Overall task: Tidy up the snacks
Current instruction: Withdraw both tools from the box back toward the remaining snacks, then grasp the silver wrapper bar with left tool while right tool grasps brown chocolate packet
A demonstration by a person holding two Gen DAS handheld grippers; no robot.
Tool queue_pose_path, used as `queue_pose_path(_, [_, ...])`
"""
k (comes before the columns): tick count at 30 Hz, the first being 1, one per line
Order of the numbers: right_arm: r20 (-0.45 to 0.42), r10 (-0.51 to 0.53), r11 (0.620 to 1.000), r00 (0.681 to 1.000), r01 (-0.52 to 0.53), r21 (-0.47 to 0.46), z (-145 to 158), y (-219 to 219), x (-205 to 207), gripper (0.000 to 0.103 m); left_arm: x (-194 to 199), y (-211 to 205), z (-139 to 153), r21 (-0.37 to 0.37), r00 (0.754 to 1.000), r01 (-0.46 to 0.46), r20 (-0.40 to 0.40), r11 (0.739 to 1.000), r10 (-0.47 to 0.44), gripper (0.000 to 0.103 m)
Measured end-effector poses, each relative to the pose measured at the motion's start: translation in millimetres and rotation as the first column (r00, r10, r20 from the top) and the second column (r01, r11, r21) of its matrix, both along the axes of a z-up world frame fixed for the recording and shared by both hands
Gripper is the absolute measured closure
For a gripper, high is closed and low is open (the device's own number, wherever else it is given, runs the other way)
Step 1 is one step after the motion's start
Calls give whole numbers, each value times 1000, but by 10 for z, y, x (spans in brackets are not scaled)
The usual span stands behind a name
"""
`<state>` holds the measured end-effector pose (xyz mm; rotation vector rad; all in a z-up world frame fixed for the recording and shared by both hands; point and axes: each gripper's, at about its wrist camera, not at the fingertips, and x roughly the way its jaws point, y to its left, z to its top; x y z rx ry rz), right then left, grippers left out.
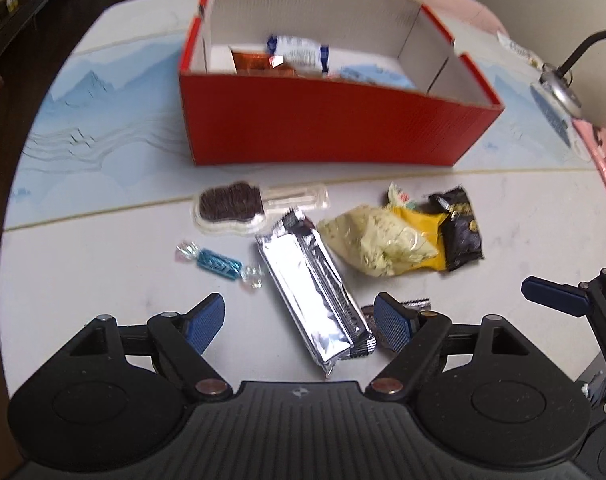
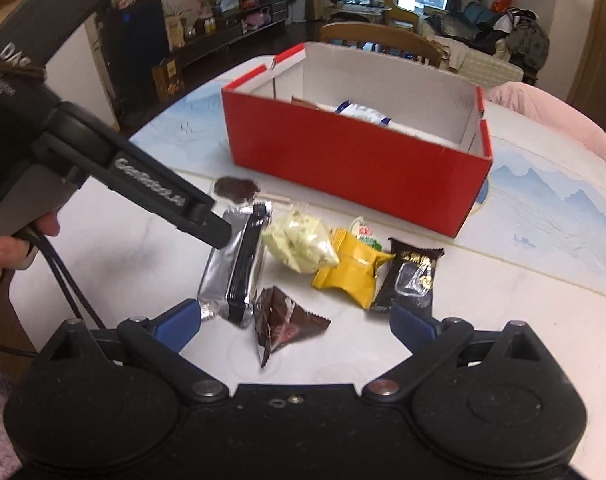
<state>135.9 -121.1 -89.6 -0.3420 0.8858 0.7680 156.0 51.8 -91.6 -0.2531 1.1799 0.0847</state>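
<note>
My left gripper (image 1: 301, 322) hangs over the table (image 1: 103, 272) with its jaws wide apart, pressing on nothing. The silver bar (image 1: 309, 292) lies on the table in the gap between them, its long axis running from 11 o'clock down to 5 o'clock, nearer my right pad; I cannot tell whether that pad touches it. At 9 o'clock from the bar lies a blue candy (image 1: 217, 266), apart from it. At 11 o'clock sits a chocolate pop (image 1: 231, 208) in a clear wrapper, its stick pointing to 3 o'clock. At 2 o'clock lie a pale bag (image 1: 377, 246), a yellow pack (image 1: 421, 228) and a black pack (image 1: 461, 232), bunched and overlapping.

The red box (image 1: 323, 128) stands open at 12 o'clock, beyond the snacks, with a few packets already inside; blur hides what they are.

My right gripper (image 2: 297, 322) is also open and empty. A brown pouch (image 2: 281, 322) lies on the table between its jaws, touched by neither pad as far as I can see. From here, the silver bar (image 2: 233, 266) lies at 11 o'clock, and the black pack (image 2: 409, 278) at 1 o'clock, just beyond my right pad. A hand (image 2: 7, 248) holds the left gripper's handle at 9 o'clock.
</note>
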Motion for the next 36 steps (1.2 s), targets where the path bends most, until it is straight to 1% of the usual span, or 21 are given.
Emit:
queue_pose_path(5, [-32, 51, 998, 998, -52, -41, -184, 82, 54, 10, 128, -50, -191, 5, 998, -14, -55, 1000, 15, 21])
queue_pose_path(9, [-50, 85, 994, 995, -88, -59, -271, 147, 111, 15, 241, -56, -241, 16, 997, -36, -75, 999, 37, 21])
queue_pose_path(11, [-57, 94, 993, 994, -98, -60, -283, 180, 157, 16, 311, -48, -274, 19, 994, -47, -98, 999, 48, 21])
queue_pose_path(14, [-77, 122, 989, 990, -127, -70, -286, 248, 230, 18, 431, -33, -361, 13, 985, -56, -163, 998, 57, 21])
queue_pose_path(17, [-100, 148, 984, 984, -157, -80, -313, 306, 304, 21, 511, 21, -437, -14, 975, -87, -207, 996, 82, 21])
queue_pose_path(19, [-121, 160, 982, 980, -170, -85, -329, 333, 359, 25, 549, 47, -478, -9, 969, -99, -229, 995, 94, 21])
queue_pose_path(22, [-139, 168, 979, 976, -181, -89, -348, 358, 419, 32, 588, 88, -526, -31, 962, -117, -251, 993, 106, 21])
queue_pose_path(24, [-154, 184, 975, 971, -200, -95, -364, 386, 445, 36, 605, 103, -548, -41, 958, -132, -262, 990, 117, 21])
queue_pose_path(29, [-168, 205, 964, 964, -228, -134, -390, 445, 452, 46, 622, 70, -554, -30, 955, -133, -270, 991, 120, 22])
queue_pose_path(32, [-173, 204, 965, 964, -228, -131, -387, 465, 446, 53, 621, 41, -549, -19, 954, -137, -271, 990, 126, 23])
queue_pose_path(34, [-170, 199, 966, 965, -222, -129, -385, 489, 434, 57, 628, 11, -535, -14, 957, -129, -265, 992, 120, 27])
queue_pose_path(36, [-165, 191, 969, 968, -212, -125, -385, 498, 424, 60, 624, -11, -516, -9, 958, -123, -261, 992, 116, 35])
